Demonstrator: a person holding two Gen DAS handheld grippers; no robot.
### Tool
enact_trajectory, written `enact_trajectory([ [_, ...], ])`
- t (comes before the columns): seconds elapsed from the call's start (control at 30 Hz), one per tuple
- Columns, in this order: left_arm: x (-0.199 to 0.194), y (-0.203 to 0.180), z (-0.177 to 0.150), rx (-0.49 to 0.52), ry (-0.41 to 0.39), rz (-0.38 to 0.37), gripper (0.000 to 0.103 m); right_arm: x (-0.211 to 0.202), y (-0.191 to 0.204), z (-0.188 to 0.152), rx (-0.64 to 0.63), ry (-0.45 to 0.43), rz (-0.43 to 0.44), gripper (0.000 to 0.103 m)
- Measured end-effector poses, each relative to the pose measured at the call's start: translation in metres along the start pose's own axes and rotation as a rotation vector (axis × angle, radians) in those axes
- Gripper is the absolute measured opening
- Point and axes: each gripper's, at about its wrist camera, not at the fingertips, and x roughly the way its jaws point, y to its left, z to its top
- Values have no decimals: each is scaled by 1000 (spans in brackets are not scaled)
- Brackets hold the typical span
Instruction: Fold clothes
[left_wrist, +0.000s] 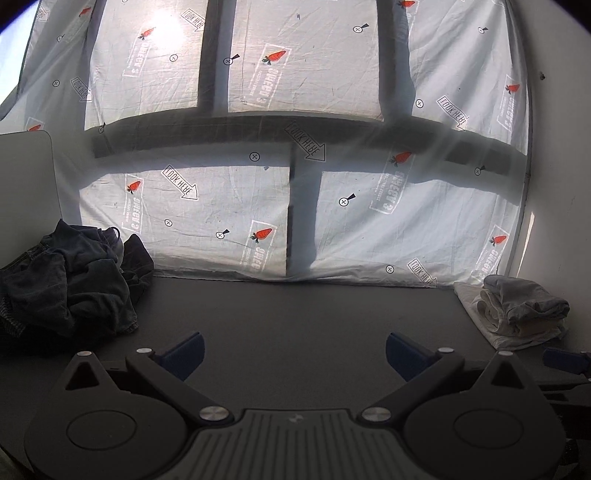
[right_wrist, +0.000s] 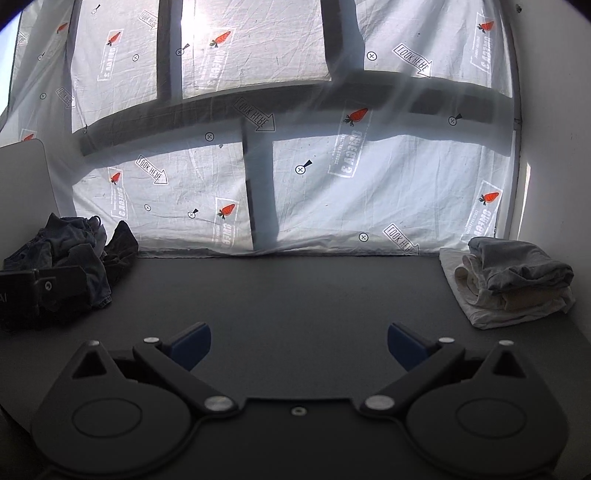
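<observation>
Waiting over the dark table (left_wrist: 295, 314), both claws are wide open and hold nothing. The left claw (left_wrist: 294, 350) has its blue fingers far apart, and so does the right claw (right_wrist: 299, 345). The clothes to fold sit in a dark, messy pile (left_wrist: 70, 280) at the left side of the table, near the back. A neat stack of folded clothes (right_wrist: 517, 280) sits at the far right, well apart from the pile. The middle of the table is bare.

I think the next job is to pull one thing out of the messy pile. That could go wrong: the clothes are all tangled, so a claw might grab two things at once, or drag the whole pile along. A sleeve could also slip off the table edge.

It is hard to tell how many clothes are in the pile, or what kind they are, because they are dark and bunched up. The pile's left side is cut off. Bright light through the printed sheet (left_wrist: 229, 221) behind makes the table look very dim.
</observation>
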Motion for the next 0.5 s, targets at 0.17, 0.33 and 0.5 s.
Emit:
enact_trajectory([
  [0.17,-24,32,-22,58,36,-10,103,-25,40,-23,3,52,-13,103],
  [0.33,-42,57,-39,28,104,-29,103,-53,63,-35,-21,82,-52,103],
  [0.5,-54,64,-54,63,90,-24,103,-69,73,-48,-19,80,-64,103],
])
